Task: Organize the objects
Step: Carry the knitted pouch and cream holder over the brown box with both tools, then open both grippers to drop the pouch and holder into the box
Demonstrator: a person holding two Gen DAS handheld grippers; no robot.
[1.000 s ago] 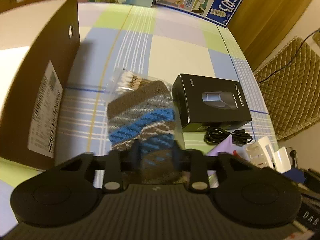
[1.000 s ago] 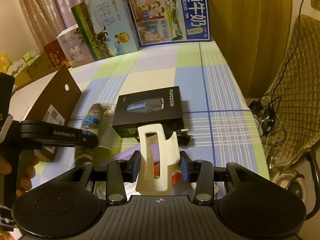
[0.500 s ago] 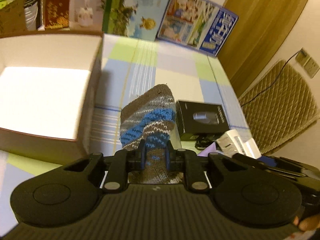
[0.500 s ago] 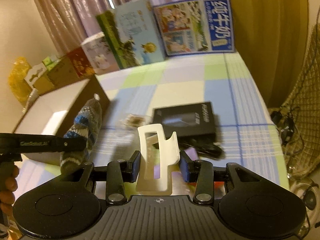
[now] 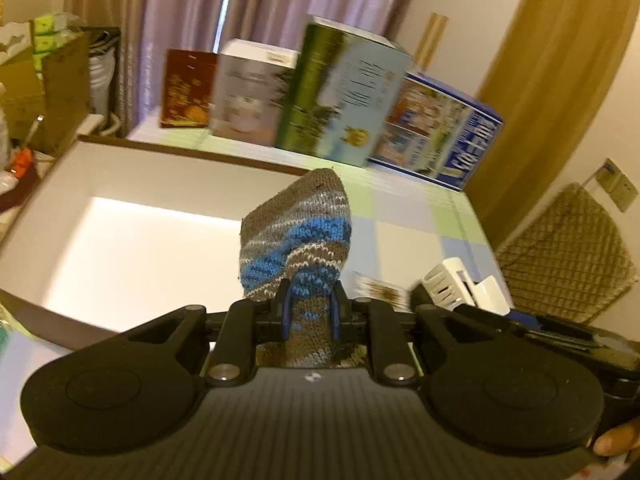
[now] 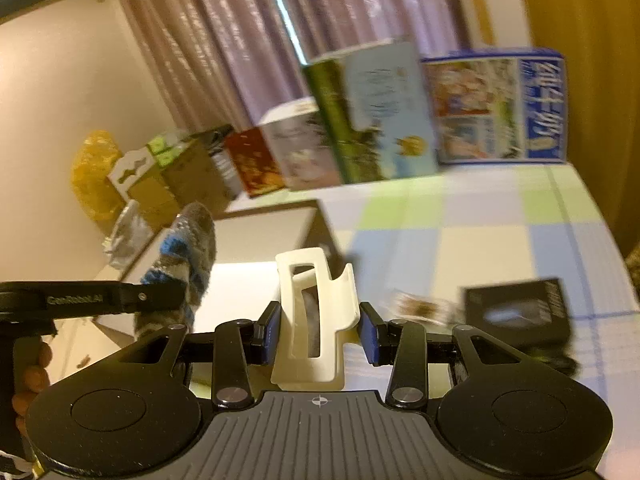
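My left gripper (image 5: 310, 312) is clamped on a knitted sock (image 5: 298, 232), brown and grey with blue stripes; the blue pads press into it from both sides, pinching the knit narrow between them. The sock's long axis runs straight forward along my fingers, with its rounded end pointing up and away from me and its other end bunched below the pads, toward my palm. It hangs in the air over the near right part of the open cardboard box (image 5: 132, 160), whose white inside is lit and whose brown rim runs along the checked tablecloth (image 5: 404, 216).

My right gripper (image 6: 319, 330) is closed on a cream plastic clip (image 6: 316, 312), a slotted flat piece with a bent tab on its right side. The pads hold its two long edges, so the jaws stand fairly wide apart. Its long axis also lies along my fingers, the closed rounded end pointing forward and up, the broad base near the gripper body. It is held above the table, just right of the box's near corner.

From the right wrist view the sock (image 6: 182, 264) shows at the left, tilted up and right. A black product box (image 6: 516, 312) lies on the cloth to the right, blurred. Cartons (image 6: 376, 116) stand along the far edge before the curtains.
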